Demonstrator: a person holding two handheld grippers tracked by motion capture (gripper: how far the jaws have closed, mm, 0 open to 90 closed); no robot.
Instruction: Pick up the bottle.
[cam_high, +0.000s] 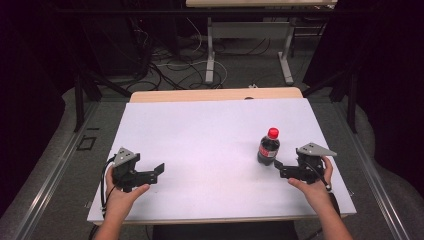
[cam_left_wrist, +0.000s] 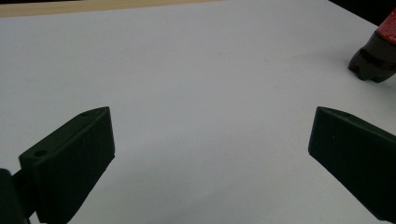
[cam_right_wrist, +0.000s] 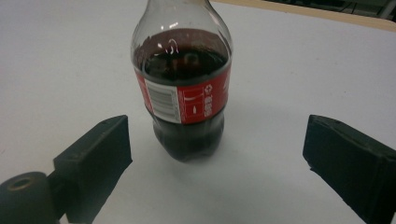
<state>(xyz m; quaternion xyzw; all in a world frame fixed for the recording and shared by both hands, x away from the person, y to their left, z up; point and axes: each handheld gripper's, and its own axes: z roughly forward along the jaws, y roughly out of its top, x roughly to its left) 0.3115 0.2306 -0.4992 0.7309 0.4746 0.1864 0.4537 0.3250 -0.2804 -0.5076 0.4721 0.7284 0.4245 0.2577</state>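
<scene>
Red cap: we see it top the bottle (cam_high: 268, 147), which stands upright on the right half of the table (cam_high: 200, 135), near the front edge.
Bottle: dark cola fills it up to the shoulder in our right gripper view (cam_right_wrist: 183, 88), with a red label around the middle and a white barcode patch on the label's left side.
Right gripper (cam_high: 284, 170): we hold it low over the table, just beside the bottle on the near right, its jaws pointing toward the bottle's base.
Right jaws: released and spread wide; in our right gripper view the bottle stands ahead of them, centred on the gap, and neither pad touches it.
Left gripper (cam_high: 156, 173): we hold it near the table's front left, well apart from the bottle, its jaws pointing right across the white top.
Left jaws: released, spread wide, with bare white tabletop between them in our left gripper view (cam_left_wrist: 210, 154).
Bottle from the left: its dark base and a strip of red label sit at the top right corner of our left gripper view (cam_left_wrist: 376, 63) (the rest is cut off by the frame).
Hands: our left hand (cam_high: 120, 197) and right hand (cam_high: 315, 185) each grip a gripper from behind.
Table: white sheet over a wooden top, whose far edge (cam_high: 215, 94) shows as a pale strip.
</scene>
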